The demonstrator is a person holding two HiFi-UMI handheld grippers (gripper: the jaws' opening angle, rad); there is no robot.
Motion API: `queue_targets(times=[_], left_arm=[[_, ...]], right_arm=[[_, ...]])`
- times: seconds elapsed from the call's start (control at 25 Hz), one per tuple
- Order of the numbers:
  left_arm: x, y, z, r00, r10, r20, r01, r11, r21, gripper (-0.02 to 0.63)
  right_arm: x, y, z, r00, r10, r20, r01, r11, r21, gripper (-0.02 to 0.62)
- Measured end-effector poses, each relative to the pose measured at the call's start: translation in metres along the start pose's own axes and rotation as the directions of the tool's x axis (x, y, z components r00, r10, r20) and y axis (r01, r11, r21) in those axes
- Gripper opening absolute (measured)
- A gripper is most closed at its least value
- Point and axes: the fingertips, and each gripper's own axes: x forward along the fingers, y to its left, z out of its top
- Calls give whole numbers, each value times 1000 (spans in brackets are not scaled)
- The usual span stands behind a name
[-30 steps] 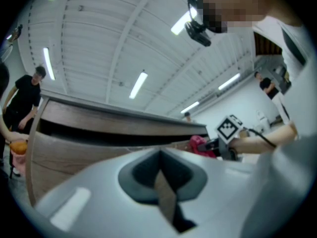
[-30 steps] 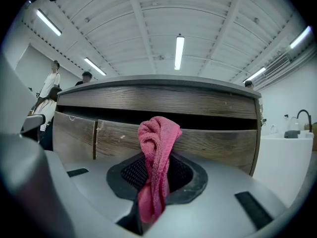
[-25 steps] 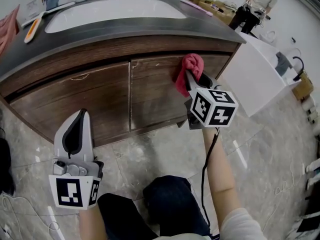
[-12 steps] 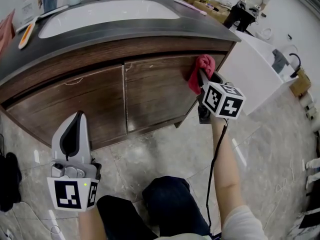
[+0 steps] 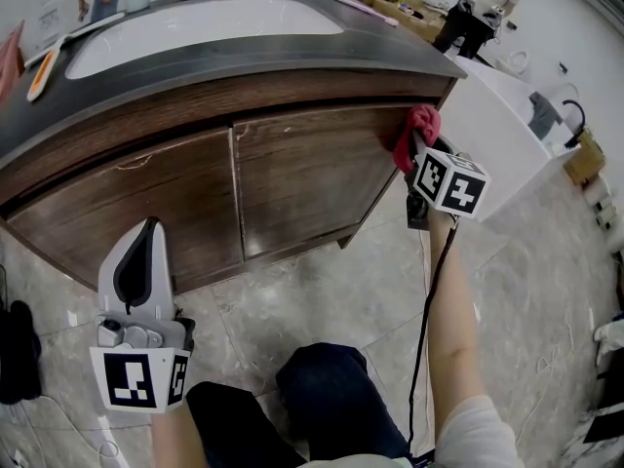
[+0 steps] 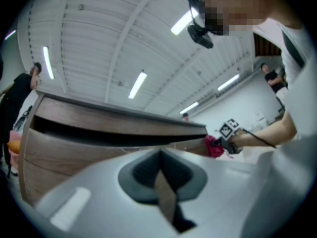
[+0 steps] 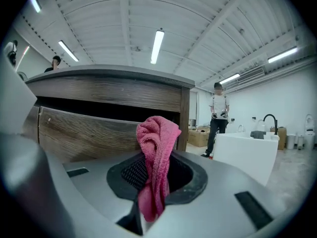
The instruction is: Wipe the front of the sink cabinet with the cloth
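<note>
Gripping bunched pink cloth (image 7: pixel 157 148), right tool (image 5: pixel 416 146) holds it against cabinet front (image 5: pixel 302 178); left tool (image 5: pixel 147 247) clenched, empty.

The sink cabinet (image 5: pixel 292 175) runs off the head view's left edge. At its upper right corner, the cloth's (image 5: pixel 422 120) lower part is hidden behind the right gripper (image 5: pixel 416 147). The small items (image 5: pixel 41 70) on its countertop (image 5: pixel 244 61) are too small to identify.

The head view looks steeply down on the sink cabinet (image 5: pixel 292 174). Both gripper views look up at it from low, the right nearer. All 3 share its wooden front.
</note>
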Motion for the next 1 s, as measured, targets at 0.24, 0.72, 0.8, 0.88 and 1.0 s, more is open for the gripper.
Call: queue_targets(times=[0.24,0.72,0.8,0.88,1.0], left_arm=[[1,-3,-1,1000,1,0,-1,1000,-2,5],[-4,-8,-2,1000,-1,-9,2,1000,13,5],[-6,-8,-3,1000,2,-9,-2,1000,12,5],[-8,-8,-3,1000,5,-7,-5,1000,12,5],[-12,-9,-3,1000,6,-6,-6,1000,12,5]], right_arm=[[3,-7,-8,1000,-12,7,12,1000,23,72],[13,-4,-71,997,10,-79,-3,997,82,74],[12,1,-70,997,12,-77,-6,996,85,72],[11,12,-67,997,25,-75,-20,997,77,74],[9,29,-66,997,36,-71,-31,997,65,74]])
